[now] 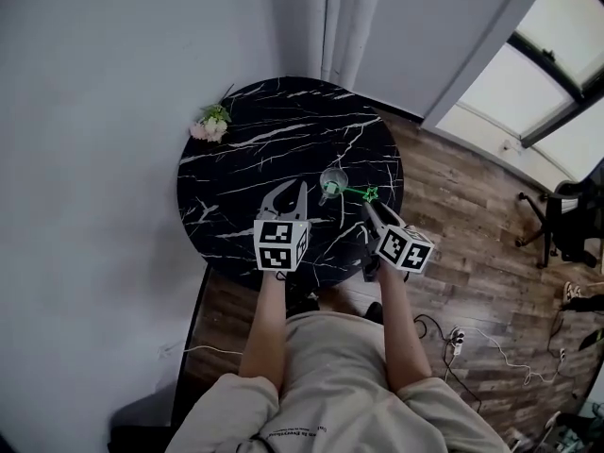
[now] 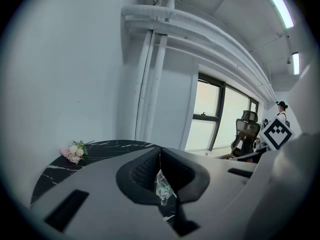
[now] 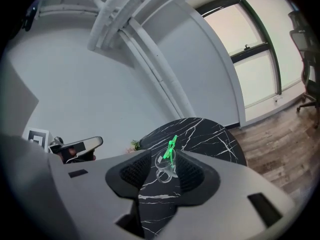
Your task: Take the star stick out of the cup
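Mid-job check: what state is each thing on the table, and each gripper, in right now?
Cup: upright on the table, stick inside.
Star stick: in the cup, leaning, star end past the rim.
Left gripper: shut, empty.
Right gripper: open, empty, short of the cup.
Flowers: lying at the table's edge.
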A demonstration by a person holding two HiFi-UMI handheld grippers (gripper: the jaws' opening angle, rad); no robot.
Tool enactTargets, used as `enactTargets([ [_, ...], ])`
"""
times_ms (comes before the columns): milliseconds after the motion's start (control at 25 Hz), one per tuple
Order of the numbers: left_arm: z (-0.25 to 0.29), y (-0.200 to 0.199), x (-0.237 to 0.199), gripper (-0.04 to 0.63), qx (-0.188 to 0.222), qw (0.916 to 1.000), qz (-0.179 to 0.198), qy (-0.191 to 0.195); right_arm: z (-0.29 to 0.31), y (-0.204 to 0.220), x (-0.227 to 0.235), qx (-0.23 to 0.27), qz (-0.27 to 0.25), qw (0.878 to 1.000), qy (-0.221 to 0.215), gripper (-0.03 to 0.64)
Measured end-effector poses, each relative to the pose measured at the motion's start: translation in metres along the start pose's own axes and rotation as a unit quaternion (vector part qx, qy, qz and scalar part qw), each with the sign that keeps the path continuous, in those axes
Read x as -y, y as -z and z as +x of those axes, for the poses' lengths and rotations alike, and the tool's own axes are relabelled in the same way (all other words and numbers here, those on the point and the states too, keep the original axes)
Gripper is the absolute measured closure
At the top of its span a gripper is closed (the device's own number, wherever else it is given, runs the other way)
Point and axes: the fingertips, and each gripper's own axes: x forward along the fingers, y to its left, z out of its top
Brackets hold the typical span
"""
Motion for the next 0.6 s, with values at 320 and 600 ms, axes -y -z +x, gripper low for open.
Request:
enactTargets([
  [320,0.024,0.008,0.005,0.572,-0.015,0.998,0.007,0.062,0.009,-0.008,0.009,0.031,0.026,0.998,0.045,0.471],
  [600,0.033,0.011,0.005,0.572,-0.026,0.9956,0.015,0.089,0.028,-0.015,0.012,0.032,0.03,0.997,0.067,0.472],
])
